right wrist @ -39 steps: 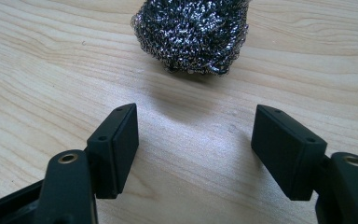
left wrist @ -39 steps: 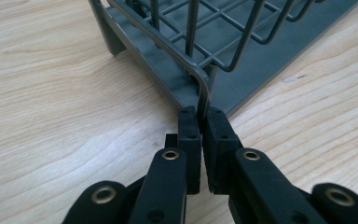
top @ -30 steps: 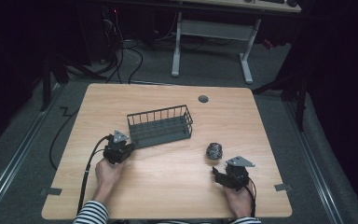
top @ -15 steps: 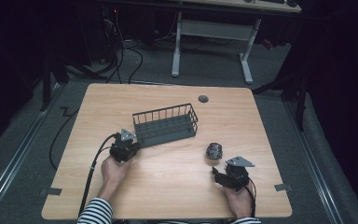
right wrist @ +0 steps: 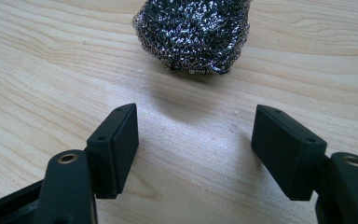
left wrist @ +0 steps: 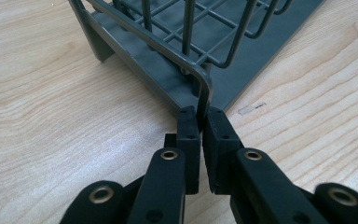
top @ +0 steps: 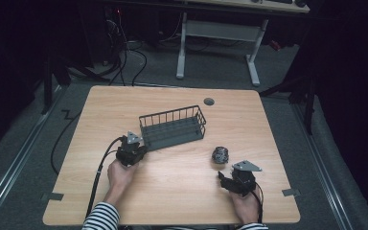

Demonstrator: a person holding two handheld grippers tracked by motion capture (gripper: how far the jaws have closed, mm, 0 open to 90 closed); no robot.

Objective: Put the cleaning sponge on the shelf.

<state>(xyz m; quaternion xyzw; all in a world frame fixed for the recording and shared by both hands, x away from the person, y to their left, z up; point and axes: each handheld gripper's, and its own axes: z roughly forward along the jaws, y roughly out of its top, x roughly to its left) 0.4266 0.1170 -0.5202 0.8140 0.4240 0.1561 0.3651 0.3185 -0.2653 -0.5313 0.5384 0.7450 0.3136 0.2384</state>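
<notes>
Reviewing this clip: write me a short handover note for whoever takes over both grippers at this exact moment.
Left gripper: jaws shut on the near corner wire of the wire basket, which stands on the table.
Right gripper: jaws open and empty, low over the table, pointing at the steel scourer, not touching it.
Things: the basket sits mid-table and looks empty; the scourer lies on the wood to the basket's right, just ahead of the right gripper.
Done: basket gripped at its corner.
Left: probably close the right jaws on the scourer, lift it and drop it into the basket while the left holds the basket steady.
</notes>
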